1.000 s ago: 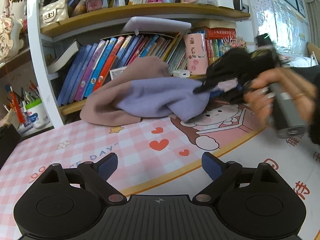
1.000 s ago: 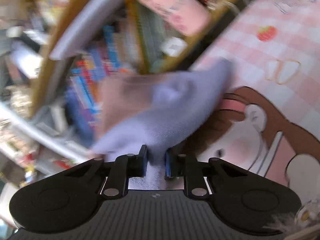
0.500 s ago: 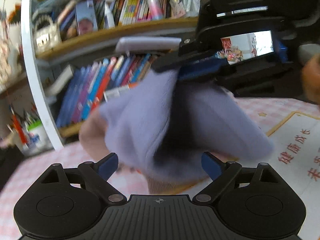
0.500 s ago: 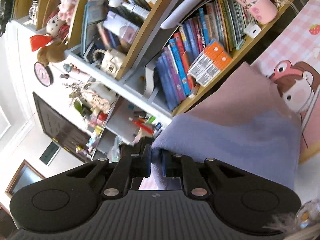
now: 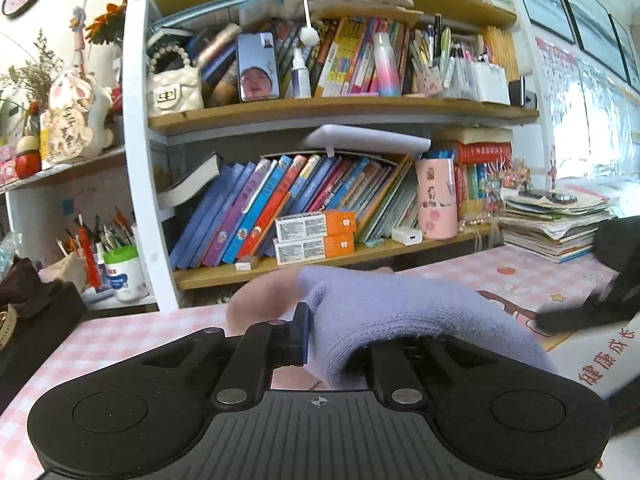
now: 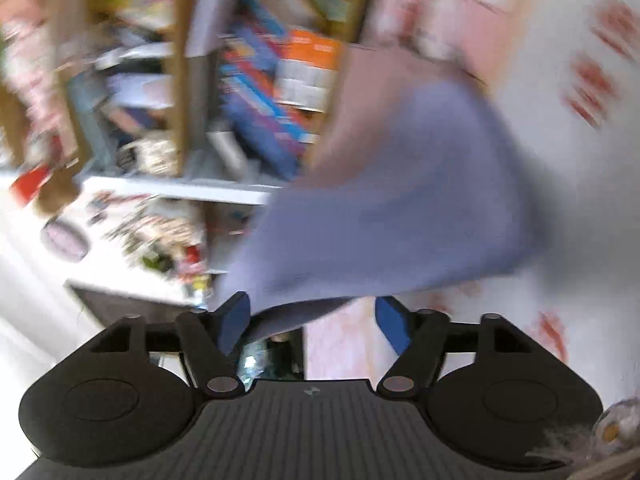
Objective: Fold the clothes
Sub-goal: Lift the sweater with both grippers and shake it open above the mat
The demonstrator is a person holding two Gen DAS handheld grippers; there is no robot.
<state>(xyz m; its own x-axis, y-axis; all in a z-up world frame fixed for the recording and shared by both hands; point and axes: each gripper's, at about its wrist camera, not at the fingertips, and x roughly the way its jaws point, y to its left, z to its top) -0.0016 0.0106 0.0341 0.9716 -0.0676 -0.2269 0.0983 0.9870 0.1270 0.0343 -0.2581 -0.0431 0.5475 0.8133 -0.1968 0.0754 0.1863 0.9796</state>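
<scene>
A lavender and dusty-pink knit garment (image 5: 404,312) lies bunched on the pink checked table mat. My left gripper (image 5: 340,336) is shut on its lavender edge; the cloth drapes over and hides the right finger. In the blurred right wrist view the same garment (image 6: 392,200) hangs in front of my right gripper (image 6: 314,324), whose blue pads (image 6: 394,326) stand apart, with the cloth edge lying against the left pad. The right gripper's black body (image 5: 600,300) shows at the right of the left wrist view.
A bookshelf (image 5: 320,112) full of books stands right behind the table. A pink cup (image 5: 436,200), orange boxes (image 5: 316,232) and a paper stack (image 5: 560,220) sit on or beside it. A pen holder (image 5: 120,268) stands at the left. The mat (image 5: 120,332) spreads below.
My right gripper carried the garment toward my left gripper, then opened. My left gripper, open before, has closed on the lavender edge.
</scene>
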